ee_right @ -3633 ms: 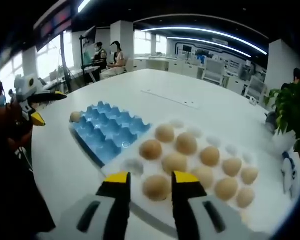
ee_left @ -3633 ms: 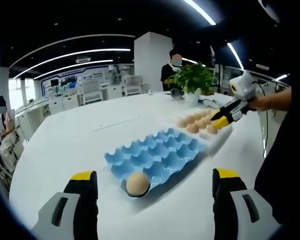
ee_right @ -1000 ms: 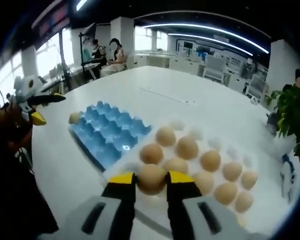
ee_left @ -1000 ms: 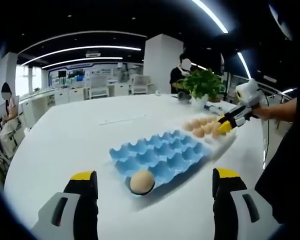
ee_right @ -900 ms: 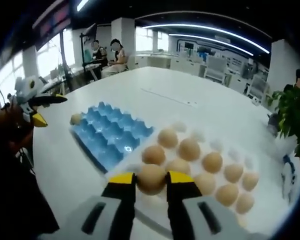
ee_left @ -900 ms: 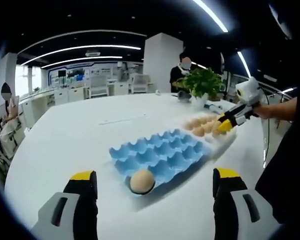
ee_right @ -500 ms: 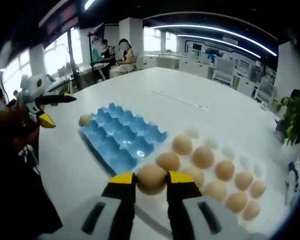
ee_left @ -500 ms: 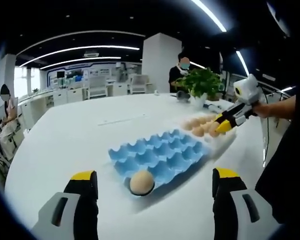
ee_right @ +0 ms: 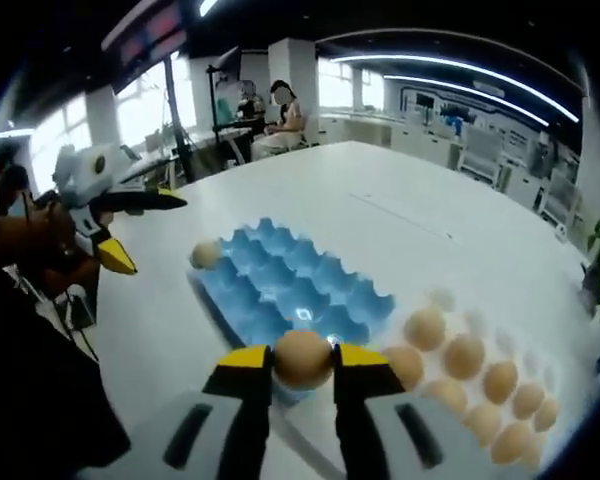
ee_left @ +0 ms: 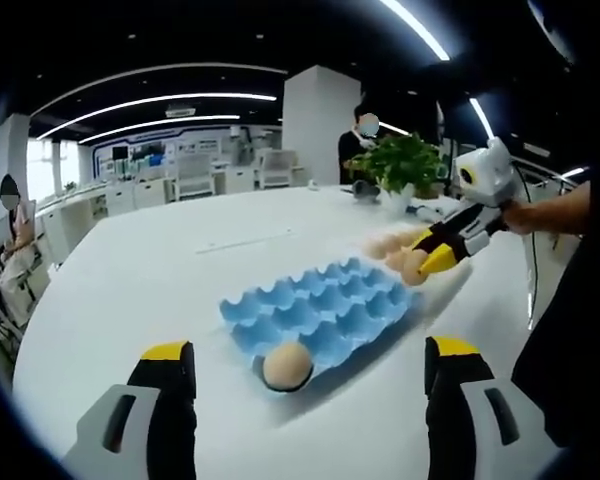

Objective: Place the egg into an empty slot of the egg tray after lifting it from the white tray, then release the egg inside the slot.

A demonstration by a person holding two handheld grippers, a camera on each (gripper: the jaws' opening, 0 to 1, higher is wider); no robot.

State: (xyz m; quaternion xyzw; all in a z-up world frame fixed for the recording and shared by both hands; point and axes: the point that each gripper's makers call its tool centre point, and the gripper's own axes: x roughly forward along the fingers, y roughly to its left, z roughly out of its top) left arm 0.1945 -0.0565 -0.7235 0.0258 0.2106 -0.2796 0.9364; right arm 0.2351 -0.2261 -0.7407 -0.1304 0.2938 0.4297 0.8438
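In the right gripper view my right gripper is shut on a brown egg, held above the near end of the blue egg tray. One egg sits in the tray's far corner slot. Several eggs lie on the white tray to the right. In the left gripper view my left gripper is open over the table in front of the blue egg tray, where an egg rests in the nearest slot. The right gripper hangs with its egg over the tray's far end.
The trays lie on a wide white table. A potted plant stands behind the white tray, with a person beyond it. People sit at desks past the table's far edge. A hand holds the left gripper.
The right gripper closed on an egg from the white tray, lifted it and carried it left over the blue tray's end. The left gripper stayed open and almost still.
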